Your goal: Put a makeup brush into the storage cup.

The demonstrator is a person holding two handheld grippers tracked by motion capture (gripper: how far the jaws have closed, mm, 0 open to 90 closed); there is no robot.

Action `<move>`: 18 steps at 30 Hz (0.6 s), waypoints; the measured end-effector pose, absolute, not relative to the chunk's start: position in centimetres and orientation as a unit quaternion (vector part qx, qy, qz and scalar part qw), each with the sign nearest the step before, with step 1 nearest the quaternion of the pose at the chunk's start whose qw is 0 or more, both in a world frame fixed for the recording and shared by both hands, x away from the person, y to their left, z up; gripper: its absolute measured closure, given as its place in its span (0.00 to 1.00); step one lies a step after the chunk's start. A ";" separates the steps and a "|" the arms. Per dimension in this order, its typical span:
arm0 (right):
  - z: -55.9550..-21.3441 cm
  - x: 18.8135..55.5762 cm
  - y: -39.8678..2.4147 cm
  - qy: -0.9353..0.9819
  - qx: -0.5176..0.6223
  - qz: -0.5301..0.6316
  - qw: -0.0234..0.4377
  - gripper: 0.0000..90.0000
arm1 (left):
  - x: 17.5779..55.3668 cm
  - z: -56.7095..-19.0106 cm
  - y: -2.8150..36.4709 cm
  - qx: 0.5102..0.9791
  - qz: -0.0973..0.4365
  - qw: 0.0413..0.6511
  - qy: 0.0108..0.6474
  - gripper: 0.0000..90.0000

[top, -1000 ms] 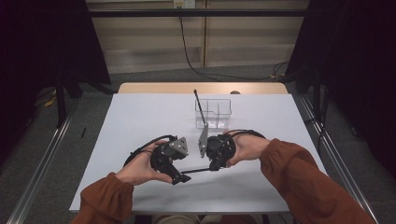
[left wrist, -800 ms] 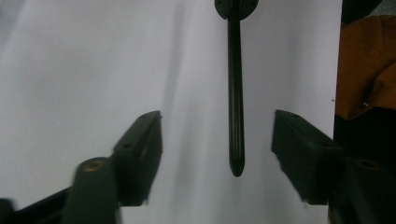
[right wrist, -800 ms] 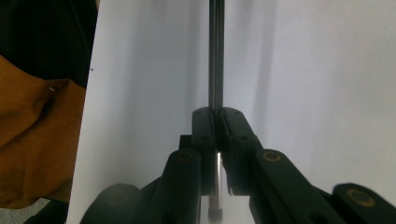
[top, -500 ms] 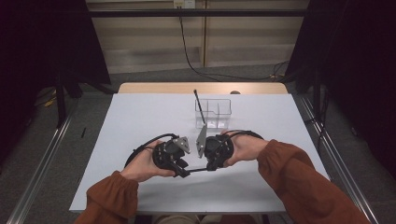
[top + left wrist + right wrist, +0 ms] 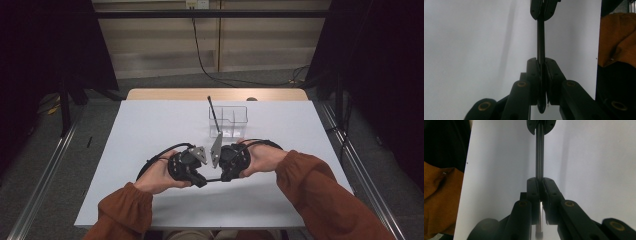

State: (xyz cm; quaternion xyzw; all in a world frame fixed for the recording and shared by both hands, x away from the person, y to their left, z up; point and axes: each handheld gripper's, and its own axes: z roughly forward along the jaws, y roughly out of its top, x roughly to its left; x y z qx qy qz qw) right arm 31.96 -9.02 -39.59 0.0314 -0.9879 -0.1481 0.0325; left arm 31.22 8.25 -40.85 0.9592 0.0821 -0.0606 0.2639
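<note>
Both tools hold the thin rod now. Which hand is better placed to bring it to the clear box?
Right, probably. The right tool sits directly before the clear box and grips the thin rod; the left tool, whose jaws have just been closing on it, is farther off.

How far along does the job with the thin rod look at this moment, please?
Done: one rod already stands in the clear box. In hand: the left gripper has just closed on a second rod, which the right gripper also clamps. Left: probably boxing it.
</note>
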 end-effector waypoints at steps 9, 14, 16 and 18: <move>-39.8 32.0 -9.4 -0.985 0.029 -0.165 0.039 0.91 | 31.3 -41.0 8.5 0.958 -0.071 0.266 0.075 0.93; -40.0 32.0 -9.6 -0.984 0.025 -0.172 0.037 0.83 | 31.3 -40.9 8.6 0.958 -0.061 0.269 0.082 0.93; -40.0 32.0 -9.7 -0.984 0.022 -0.174 0.034 0.79 | 31.3 -40.8 8.6 0.957 -0.064 0.272 0.082 0.93; -40.0 32.1 -9.8 -0.983 0.017 -0.180 0.036 0.77 | 31.3 -40.8 8.6 0.957 -0.063 0.270 0.080 0.93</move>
